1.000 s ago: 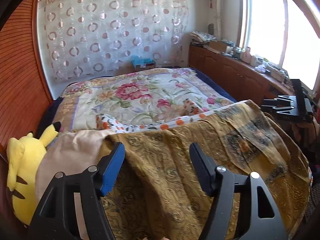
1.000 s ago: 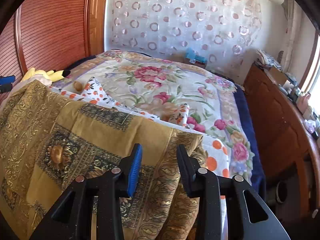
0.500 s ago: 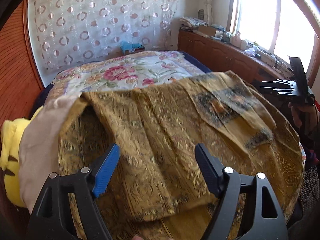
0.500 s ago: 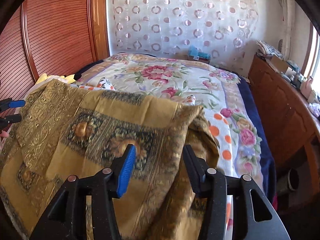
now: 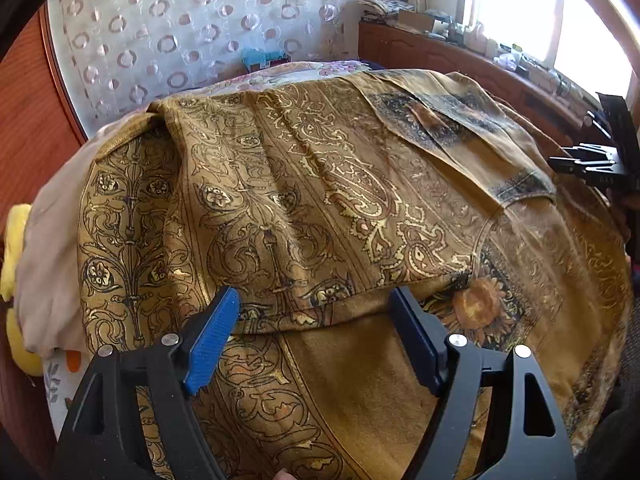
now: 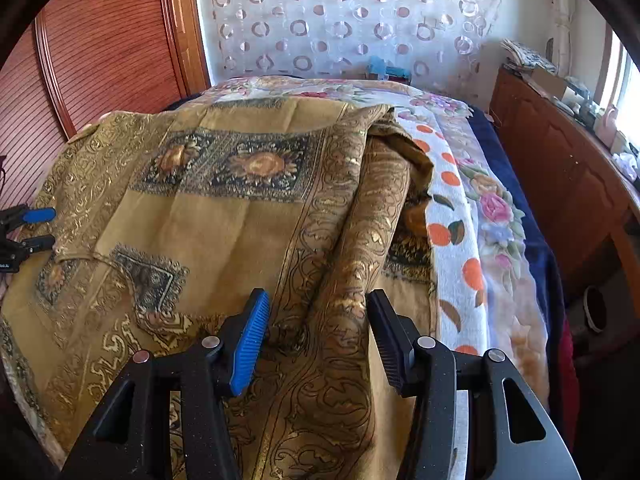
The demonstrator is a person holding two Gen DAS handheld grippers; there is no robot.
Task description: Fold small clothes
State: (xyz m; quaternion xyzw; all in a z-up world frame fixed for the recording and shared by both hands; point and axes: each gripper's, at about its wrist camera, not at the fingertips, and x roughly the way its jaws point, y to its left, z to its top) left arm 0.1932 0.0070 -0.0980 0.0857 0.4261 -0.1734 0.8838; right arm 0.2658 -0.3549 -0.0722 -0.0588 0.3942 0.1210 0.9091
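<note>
Two grippers hover over one gold paisley garment [image 5: 320,208] spread across the near end of the bed [image 6: 532,240]. The left gripper [image 5: 316,312] has its jaws spread wide, gripping nothing, with the garment's folded-over hem lying between and just beyond the blue pads [image 5: 212,340]. The right gripper [image 6: 316,316] is likewise wide apart and empty, a rolled ridge of the same cloth running up between its fingers. In the right wrist view the garment [image 6: 224,208] shows a plain mustard panel with dark sunflower-patterned bands, its right edge bunched over an orange-spotted white cloth [image 6: 456,240], which lies on a floral quilt [image 6: 496,208]. The left gripper appears there at the far left edge [image 6: 28,228], beside the garment's border; the right one shows in the left wrist view at the far right [image 5: 592,164], beside the cloth. A beige fabric [image 5: 52,240] pokes out from under the garment's left side, with a yellow plush toy [image 5: 12,248] just beyond it. As for containers, a cardboard box [image 5: 416,20] sits on the wooden sideboard [image 5: 460,60] under the window among small clutter too blurred to name; its contents cannot be seen. A teal boxy item [image 6: 388,68] rests at the far end of the bed, before the ring-patterned curtain [image 6: 340,20].
</note>
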